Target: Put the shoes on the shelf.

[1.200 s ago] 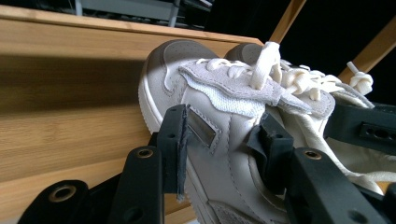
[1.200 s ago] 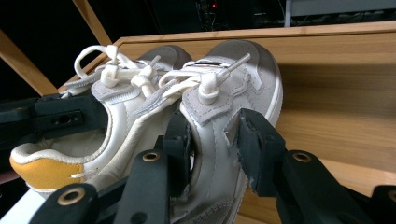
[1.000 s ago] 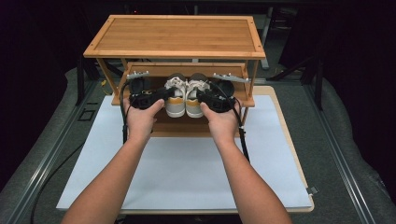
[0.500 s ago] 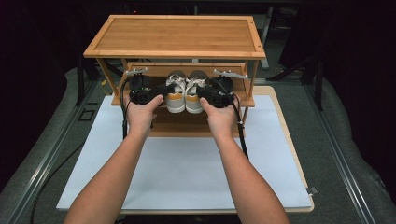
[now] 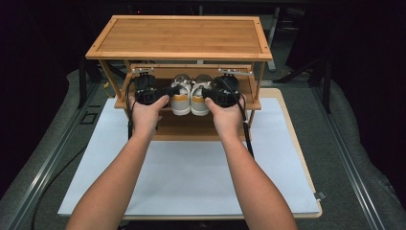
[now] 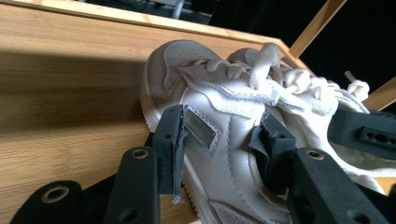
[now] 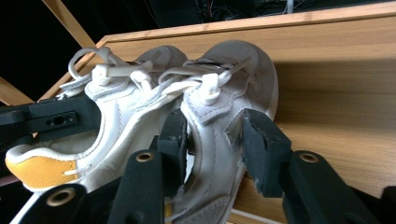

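High view: pair of white sneakers point(image 5: 190, 95) with yellow heel tabs sits on the middle shelf of the bamboo shoe rack point(image 5: 182, 38), 12 o'clock end of the table. Left gripper point(image 6: 224, 140) is clamped across the left sneaker point(image 6: 219, 112); right gripper point(image 7: 212, 140) across the right sneaker point(image 7: 224, 93). Step, as judged: placing the pair. Next: opening both jaws, then backing straight out toward 6 o'clock.

I see the rack point(image 5: 178, 36) standing at the far end of the table point(image 5: 297, 143), on the mat point(image 5: 191, 177). Two shoes point(image 5: 190, 93) sit side by side on its middle shelf point(image 5: 253, 103), under the top board. My left gripper point(image 5: 152, 92) flanks them on the left, my right gripper point(image 5: 221, 92) on the right.
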The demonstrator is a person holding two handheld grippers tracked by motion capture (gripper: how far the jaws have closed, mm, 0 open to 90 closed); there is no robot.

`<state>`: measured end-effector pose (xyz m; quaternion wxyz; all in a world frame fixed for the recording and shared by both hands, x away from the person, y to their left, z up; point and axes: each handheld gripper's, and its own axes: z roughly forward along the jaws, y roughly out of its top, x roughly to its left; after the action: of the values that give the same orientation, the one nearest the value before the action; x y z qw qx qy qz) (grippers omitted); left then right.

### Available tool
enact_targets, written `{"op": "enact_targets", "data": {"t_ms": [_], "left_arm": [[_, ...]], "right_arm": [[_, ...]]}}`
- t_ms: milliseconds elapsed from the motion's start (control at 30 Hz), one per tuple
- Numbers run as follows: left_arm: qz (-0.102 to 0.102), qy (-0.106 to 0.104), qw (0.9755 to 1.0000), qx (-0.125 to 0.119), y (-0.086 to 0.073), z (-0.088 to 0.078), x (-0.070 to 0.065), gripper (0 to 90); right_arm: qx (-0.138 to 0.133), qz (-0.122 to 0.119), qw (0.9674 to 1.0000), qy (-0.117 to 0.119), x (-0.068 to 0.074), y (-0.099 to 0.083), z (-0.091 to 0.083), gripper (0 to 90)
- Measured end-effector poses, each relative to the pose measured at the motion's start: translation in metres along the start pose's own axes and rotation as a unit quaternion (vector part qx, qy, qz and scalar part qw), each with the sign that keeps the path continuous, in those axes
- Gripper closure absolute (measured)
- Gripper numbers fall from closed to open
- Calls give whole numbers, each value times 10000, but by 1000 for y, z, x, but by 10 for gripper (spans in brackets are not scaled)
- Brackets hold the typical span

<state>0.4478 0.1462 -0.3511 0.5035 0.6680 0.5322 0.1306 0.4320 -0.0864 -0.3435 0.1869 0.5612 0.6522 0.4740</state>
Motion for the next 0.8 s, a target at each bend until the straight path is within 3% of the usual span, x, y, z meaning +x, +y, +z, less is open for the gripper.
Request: {"op": "enact_targets", "data": {"t_ms": [233, 333, 367, 567, 667, 800], "left_arm": [[102, 135, 9998, 96, 2, -1, -2, 572], [26, 62, 10000, 60, 4, -3, -2, 547], [-5, 46, 10000, -18, 5, -5, -3, 529], [258, 41, 9997, 17, 8, -18, -8, 542], [252, -8, 9996, -118, 4, -29, -8, 553], [243, -113, 9993, -257, -1, -42, -6, 568]], "right_arm": [[-14, 25, 10000, -10, -1, 4, -4, 617], [-55, -17, 10000, -14, 0, 3, -6, 624], [-42, -7, 10000, -19, 0, 3, -8, 626], [-124, -82, 9999, -34, 2, 3, -16, 636], [-196, -212, 9995, -90, 4, 0, -26, 635], [-221, -337, 9992, 13, 5, -3, -38, 620]]}}
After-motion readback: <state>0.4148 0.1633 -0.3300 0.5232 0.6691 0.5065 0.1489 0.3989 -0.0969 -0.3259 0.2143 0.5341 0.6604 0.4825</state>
